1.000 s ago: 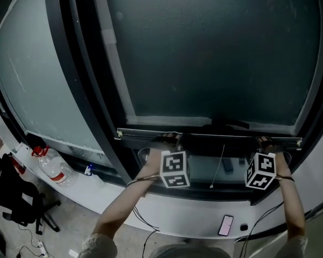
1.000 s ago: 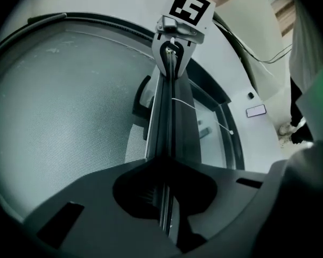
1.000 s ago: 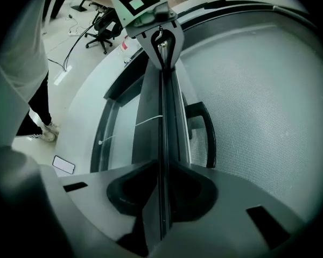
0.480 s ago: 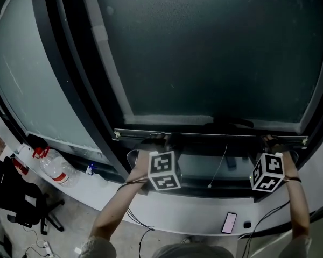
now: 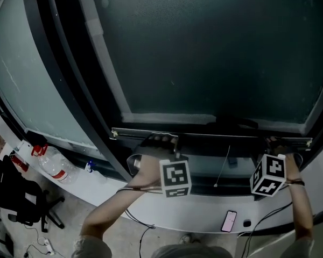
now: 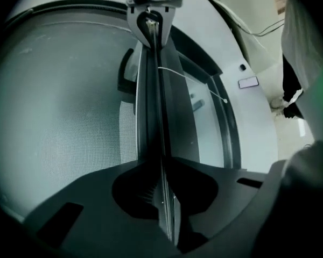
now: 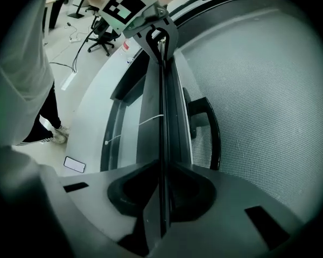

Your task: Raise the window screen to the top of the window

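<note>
One window screen [image 5: 204,52] sits low in the window. Two tools pinch its single bottom rail [image 5: 215,135]: the left tool [image 5: 162,140], jaws just closing onto it; one cord [image 5: 222,168] hanging; the right tool [image 5: 274,142] clamped tight.

white sill [image 5: 202,223]: phone [image 5: 228,221] at right, plastic bottle [image 5: 55,167] at left

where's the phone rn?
Head view, lower right: the phone lies flat on the white sill under the window, between the person's arms, below and left of the right gripper.
</note>
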The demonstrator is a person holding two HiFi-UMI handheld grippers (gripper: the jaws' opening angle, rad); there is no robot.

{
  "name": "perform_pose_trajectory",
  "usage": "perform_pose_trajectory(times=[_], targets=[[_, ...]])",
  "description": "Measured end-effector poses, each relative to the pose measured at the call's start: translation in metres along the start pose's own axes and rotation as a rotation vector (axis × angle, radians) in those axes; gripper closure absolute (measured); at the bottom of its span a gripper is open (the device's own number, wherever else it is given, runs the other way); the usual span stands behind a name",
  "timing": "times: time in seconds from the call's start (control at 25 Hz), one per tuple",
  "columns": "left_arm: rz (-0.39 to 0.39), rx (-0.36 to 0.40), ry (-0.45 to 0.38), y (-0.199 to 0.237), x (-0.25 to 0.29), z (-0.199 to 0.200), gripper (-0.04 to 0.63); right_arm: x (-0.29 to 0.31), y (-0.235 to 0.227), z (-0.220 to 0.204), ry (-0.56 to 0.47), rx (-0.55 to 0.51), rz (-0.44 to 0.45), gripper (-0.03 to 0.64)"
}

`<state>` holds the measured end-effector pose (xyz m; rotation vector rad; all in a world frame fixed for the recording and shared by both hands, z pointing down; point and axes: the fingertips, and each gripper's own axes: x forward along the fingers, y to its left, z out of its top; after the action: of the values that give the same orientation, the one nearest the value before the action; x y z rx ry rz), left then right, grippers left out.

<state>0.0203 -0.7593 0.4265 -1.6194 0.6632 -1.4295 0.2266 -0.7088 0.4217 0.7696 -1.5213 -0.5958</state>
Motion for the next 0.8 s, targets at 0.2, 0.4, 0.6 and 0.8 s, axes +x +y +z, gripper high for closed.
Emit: perform_pose_trajectory(times=[0.2, 0.4, 0.6, 0.8], targets=[[-0.114, -0.023, 0.030, -0.0035, 0.0025, -0.0003, 0.572, -0.0001, 0.0004, 0.0002, 0.049, 0.000, 0.045, 0.557], [-0.234, -0.051, -0.035, -0.0035, 0.0017, 0.0005, 0.574, -0.0018, -0.0038, 0.0012, 0.063, -0.043, 0.130, 0.594], [-0.240, -0.042, -0.012, -0.0032, 0.0013, 0.0007, 0.577, -0.0009, -0.0045, -0.0001, 0.022, -0.035, 0.051, 0.594], [-0.436, -0.074, -0.087, -0.0066, 0.0025, -0.0012, 0.578, -0.0009, -0.0026, 0.0003, -0.012, 0.051, 0.313, 0.598]])
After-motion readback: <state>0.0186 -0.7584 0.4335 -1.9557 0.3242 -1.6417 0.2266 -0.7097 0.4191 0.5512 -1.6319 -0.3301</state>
